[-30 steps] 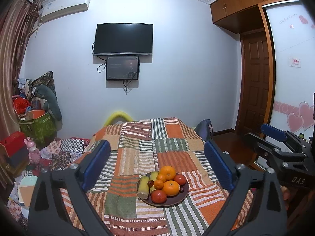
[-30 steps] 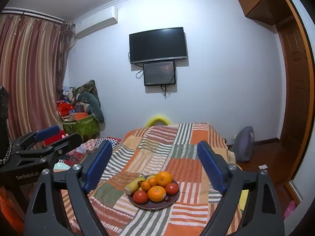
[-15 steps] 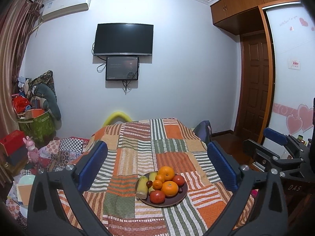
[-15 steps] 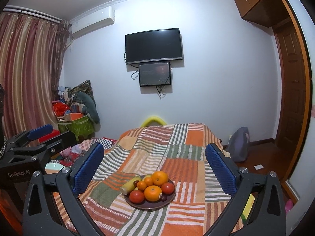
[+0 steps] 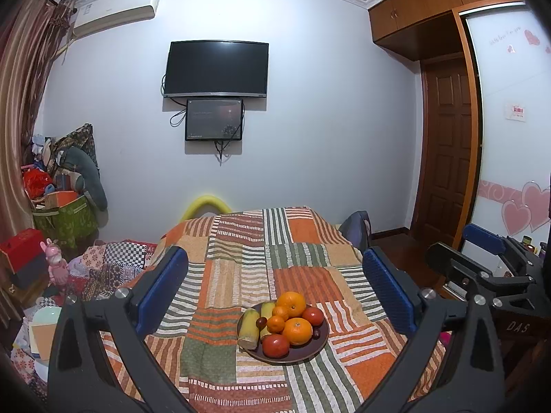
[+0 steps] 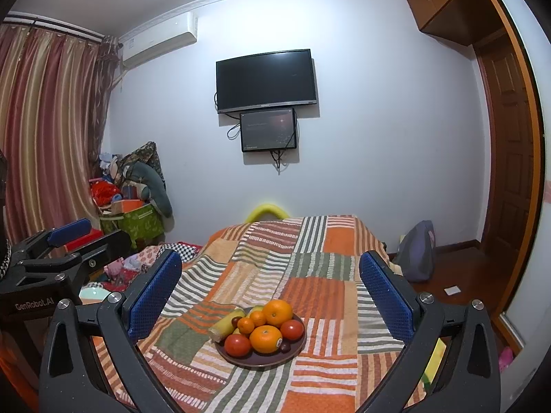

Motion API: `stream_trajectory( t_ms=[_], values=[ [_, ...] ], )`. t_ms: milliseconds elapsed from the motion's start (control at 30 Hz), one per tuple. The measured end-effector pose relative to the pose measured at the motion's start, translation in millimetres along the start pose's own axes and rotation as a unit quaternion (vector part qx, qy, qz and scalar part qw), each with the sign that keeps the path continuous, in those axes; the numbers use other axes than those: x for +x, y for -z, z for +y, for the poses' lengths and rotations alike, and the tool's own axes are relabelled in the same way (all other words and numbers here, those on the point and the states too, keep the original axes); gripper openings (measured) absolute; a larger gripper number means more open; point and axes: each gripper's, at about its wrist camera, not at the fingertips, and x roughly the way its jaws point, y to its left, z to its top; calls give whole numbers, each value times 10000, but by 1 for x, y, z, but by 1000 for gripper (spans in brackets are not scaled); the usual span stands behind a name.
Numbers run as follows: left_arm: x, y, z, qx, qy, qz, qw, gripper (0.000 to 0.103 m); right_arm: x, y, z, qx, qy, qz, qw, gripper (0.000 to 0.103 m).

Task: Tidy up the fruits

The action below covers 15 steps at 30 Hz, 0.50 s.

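Observation:
A dark round plate (image 5: 310, 351) of fruit sits on a striped patchwork cloth (image 5: 241, 268). It holds oranges (image 5: 297, 330), tomatoes (image 5: 275, 345), bananas (image 5: 248, 323) and small dark fruits. It also shows in the right wrist view (image 6: 292, 351). My left gripper (image 5: 273, 280) is open and empty, held above and short of the plate. My right gripper (image 6: 270, 280) is open and empty, likewise above and short of the plate. Each gripper shows at the edge of the other's view: the right one (image 5: 482, 261) and the left one (image 6: 65, 244).
The cloth covers a table that ends near the back wall under a TV (image 5: 216, 69). Clutter, boxes and a green bin (image 5: 65, 220) stand at the left. A bag (image 6: 416, 251) lies on the floor at the right, near a wooden door (image 5: 447, 144).
Both grippers have drawn back and up a little, so the plate sits slightly lower and smaller between the fingers. Both stay open and empty.

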Motion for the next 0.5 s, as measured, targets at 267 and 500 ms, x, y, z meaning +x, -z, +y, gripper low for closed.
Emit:
stream_trajectory(
  t_ms=[267, 500],
  values=[
    [0, 0, -1, 0, 25, 4, 10000, 103, -2, -1, 0, 11, -1, -23, 10000, 103],
    [0, 2, -1, 40, 144, 36, 9999, 103, -3, -2, 1, -2, 2, -33, 10000, 103]
  ],
)
